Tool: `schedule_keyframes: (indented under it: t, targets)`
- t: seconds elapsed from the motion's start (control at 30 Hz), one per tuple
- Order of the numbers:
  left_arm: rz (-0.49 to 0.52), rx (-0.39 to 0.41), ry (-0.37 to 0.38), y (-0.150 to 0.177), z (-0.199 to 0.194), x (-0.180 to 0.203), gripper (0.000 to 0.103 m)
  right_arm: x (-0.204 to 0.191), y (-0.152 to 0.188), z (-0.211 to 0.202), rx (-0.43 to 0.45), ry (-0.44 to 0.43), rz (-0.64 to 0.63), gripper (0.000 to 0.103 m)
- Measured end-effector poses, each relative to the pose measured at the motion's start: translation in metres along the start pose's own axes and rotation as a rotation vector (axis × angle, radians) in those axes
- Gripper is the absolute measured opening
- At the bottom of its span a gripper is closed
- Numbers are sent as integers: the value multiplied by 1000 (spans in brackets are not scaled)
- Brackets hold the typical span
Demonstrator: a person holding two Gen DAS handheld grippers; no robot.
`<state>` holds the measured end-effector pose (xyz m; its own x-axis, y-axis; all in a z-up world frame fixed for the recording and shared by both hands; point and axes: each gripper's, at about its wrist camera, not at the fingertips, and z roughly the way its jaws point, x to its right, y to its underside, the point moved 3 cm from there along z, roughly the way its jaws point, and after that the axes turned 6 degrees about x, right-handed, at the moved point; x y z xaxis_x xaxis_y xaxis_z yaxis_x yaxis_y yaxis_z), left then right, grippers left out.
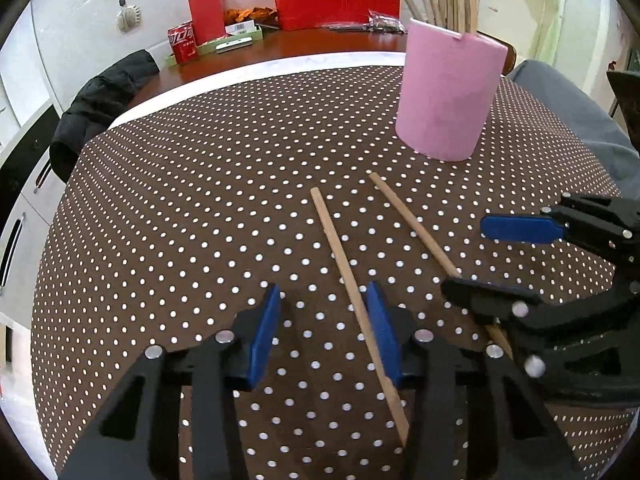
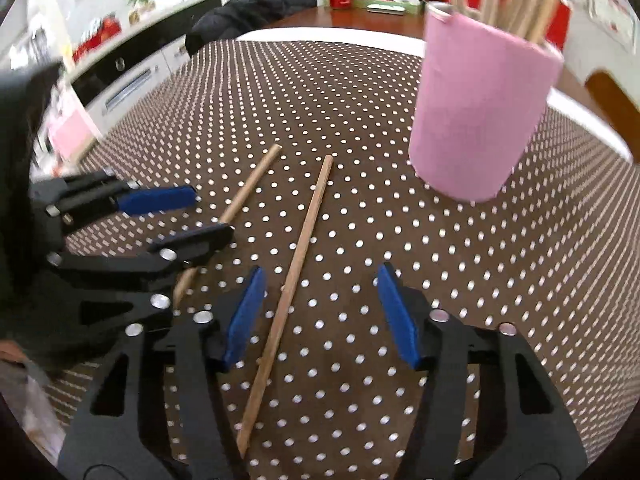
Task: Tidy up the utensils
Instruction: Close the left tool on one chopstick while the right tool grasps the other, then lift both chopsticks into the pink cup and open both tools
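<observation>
Two wooden chopsticks lie on the dotted brown tablecloth (image 1: pixel 180 200). In the left wrist view, my left gripper (image 1: pixel 324 312) is open, low over the table, with one chopstick (image 1: pixel 344 272) running between its blue pads close to the right pad. The other chopstick (image 1: pixel 416 224) runs between the jaws of my right gripper (image 1: pixel 476 256), which is open. In the right wrist view, my right gripper (image 2: pixel 320 304) is open around one chopstick (image 2: pixel 296 264); the other chopstick (image 2: pixel 244 196) passes through the open left gripper (image 2: pixel 208 216). A pink cup (image 1: pixel 448 92) holding several chopsticks stands beyond it, and shows too in the right wrist view (image 2: pixel 480 112).
Behind the cloth, the bare wooden table carries a red cola can (image 1: pixel 182 42), a green tray (image 1: pixel 236 42) and red boxes (image 1: pixel 336 0). A black jacket (image 1: pixel 96 108) hangs over a chair at the left. White cabinets (image 2: pixel 132 76) stand farther left.
</observation>
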<state>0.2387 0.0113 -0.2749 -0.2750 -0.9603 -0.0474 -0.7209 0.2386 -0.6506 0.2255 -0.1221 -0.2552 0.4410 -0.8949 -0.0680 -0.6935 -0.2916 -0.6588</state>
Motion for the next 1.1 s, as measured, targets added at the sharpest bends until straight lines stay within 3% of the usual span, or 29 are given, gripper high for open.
schedule_keyframes:
  t: [0.07,0.27,0.33,0.37,0.47,0.57,0.8,0.97,1.1]
  targets:
    - [-2,-3,1,0,0,-3,45,0,0,0,-10,47,-38,37]
    - [-2,-1,-13,-3,1,0,45,1,0,0,-11,47,-43,36]
    - [-18,-5,-10,-4,2,0,45,-6,-5,3,-9,29,-52,23]
    - [-20,-4,-6,-7,4,-2,40,-8,-6,3,-8,23,-56,11]
    - [-7,0,14,-7,1,5,9,-4,-3,3,-4,-8,-41,6]
    - [-26,7,25,-6,0,9,6,7,1,-5,30,-69,13,6]
    - [-80,101,44,-19,-26,13,6,34,0,-58,218,-151,119,6]
    - [-105,237,84,-47,-62,16,6,53,-7,-100,378,-196,187,6]
    - [-112,354,101,-78,-90,18,6,72,-33,-130,521,-196,235,6]
